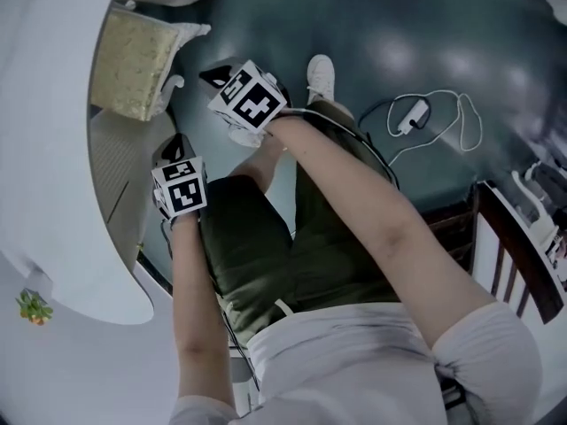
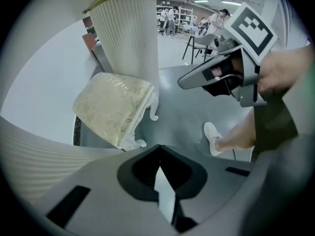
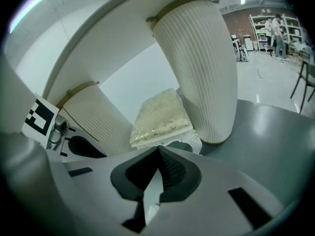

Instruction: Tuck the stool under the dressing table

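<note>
Dark grey-green glossy floor (image 1: 425,25) spreads out below me, with a white cable and its plug block (image 1: 412,118) lying loose on it and a dark wooden chair (image 1: 505,246) at my right side. To my left stands the white, curved-top dressing desk (image 1: 53,149) on cream ribbed pedestals (image 3: 202,68), with a small green plant (image 1: 33,306) on its top.

The stool with the cream-gold brocade cushion and white carved legs (image 1: 133,60) sits between two of those pedestals. Its far side is under the edge of the desk top, and its near side and two curled legs show on the open floor.

My left gripper (image 1: 175,142) points steeply down near the desk's edge, just short of the stool and not touching it. Its fingers (image 2: 165,191) are pressed together with nothing between them. My right gripper (image 1: 213,75) is held out a little further forward, beside the stool's near corner and also clear of it. Its fingers (image 3: 167,168) are closed on nothing too.

My white sneaker (image 1: 321,78) rests on the floor just beyond the right gripper.
</note>
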Demonstrator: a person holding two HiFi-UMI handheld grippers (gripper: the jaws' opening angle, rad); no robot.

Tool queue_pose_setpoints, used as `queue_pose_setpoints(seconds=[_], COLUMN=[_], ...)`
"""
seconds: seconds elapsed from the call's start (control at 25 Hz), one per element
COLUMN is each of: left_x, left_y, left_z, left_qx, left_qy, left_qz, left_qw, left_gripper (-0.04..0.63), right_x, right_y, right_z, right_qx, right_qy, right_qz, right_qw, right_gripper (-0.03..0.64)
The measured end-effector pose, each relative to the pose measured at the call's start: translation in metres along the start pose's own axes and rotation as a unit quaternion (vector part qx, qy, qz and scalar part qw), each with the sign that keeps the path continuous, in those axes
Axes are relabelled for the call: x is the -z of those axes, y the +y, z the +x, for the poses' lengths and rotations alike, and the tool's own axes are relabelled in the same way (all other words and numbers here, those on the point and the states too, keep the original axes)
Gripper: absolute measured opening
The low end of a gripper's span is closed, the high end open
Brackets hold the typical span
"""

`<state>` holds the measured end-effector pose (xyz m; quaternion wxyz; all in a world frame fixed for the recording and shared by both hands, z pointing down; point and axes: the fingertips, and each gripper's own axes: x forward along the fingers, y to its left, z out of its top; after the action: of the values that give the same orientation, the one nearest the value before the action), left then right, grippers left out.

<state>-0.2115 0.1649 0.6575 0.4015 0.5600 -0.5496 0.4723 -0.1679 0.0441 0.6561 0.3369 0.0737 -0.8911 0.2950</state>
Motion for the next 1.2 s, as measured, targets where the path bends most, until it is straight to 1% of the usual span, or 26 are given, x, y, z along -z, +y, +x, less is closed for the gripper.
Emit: queue_pose_setpoints(seconds=[0.28, 0.4, 0.56, 0.84, 1.08, 1.2], left_x=[-0.041, -0.058, -0.088, -0.139, -0.181, -0.199], left_y=[-0.024, -0.03, -0.035, -0.035, -0.032, -0.035], left_z=[-0.045, -0.069, -0.108, -0.174, -0.238, -0.264], left_qx=[0.037, 0.049, 0.065, 0.062, 0.042, 0.042], left_qy=[-0.037, -0.056, -0.1, -0.168, -0.216, -0.236], left_qz=[-0.018, -0.035, -0.057, -0.079, -0.073, -0.091], left_qw=[0.9985, 0.9966, 0.9912, 0.9807, 0.9727, 0.9666], left_gripper=[0.003, 0.003, 0.003, 0.003, 0.003, 0.003], right_x=[-0.015, -0.028, -0.051, -0.1, -0.15, -0.176], right_y=[0.002, 0.001, 0.003, 0.012, 0.029, 0.037], right_z=[-0.074, -0.105, -0.145, -0.218, -0.277, -0.306], right_qx=[0.003, 0.009, 0.006, 0.006, -0.003, -0.002], right_qy=[-0.01, -0.013, -0.022, -0.051, -0.09, -0.106], right_qz=[0.001, -0.003, -0.013, -0.03, -0.034, -0.054], right_qw=[1.0, 1.0, 1.0, 0.998, 0.995, 0.993], right_gripper=[0.009, 0.009, 0.009, 0.009, 0.009, 0.009])
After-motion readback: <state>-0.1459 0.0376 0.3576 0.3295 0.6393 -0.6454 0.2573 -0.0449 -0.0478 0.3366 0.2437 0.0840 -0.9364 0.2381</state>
